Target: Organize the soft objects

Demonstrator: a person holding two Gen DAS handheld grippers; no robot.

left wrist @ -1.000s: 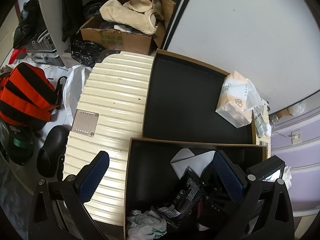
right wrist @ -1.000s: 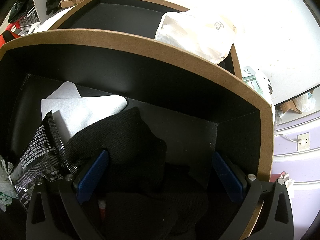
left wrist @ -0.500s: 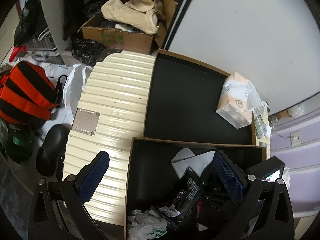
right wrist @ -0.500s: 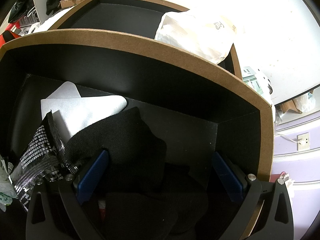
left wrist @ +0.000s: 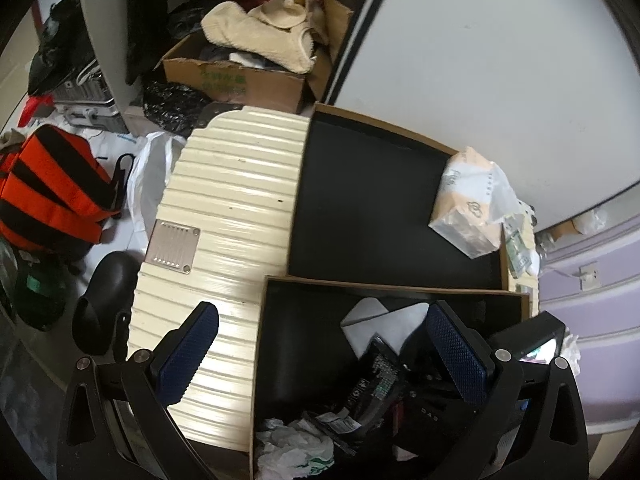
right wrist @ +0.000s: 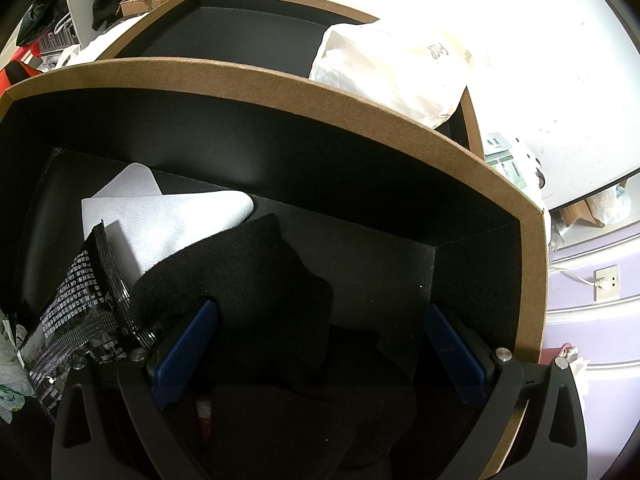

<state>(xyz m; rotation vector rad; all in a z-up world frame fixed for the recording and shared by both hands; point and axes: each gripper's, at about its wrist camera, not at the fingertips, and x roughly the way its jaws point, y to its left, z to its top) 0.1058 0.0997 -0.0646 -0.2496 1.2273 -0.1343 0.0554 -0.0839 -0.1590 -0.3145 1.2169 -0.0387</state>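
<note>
Inside near box (right wrist: 280, 92) — black cloth (right wrist: 256, 280) between spread right claw (right wrist: 320, 344) pads.

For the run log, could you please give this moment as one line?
right tool: open, over black cloth in near box | left tool: open, holding nothing | far box: tissue pack

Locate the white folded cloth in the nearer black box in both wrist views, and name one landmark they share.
Left wrist: the white folded cloth lies lower centre, against the nearer box's far wall, just left of the right finger.
Right wrist: the cloth lies left of centre, partly under the black knit fabric.
Shared landmark: the tissue pack in the farther box.
</note>
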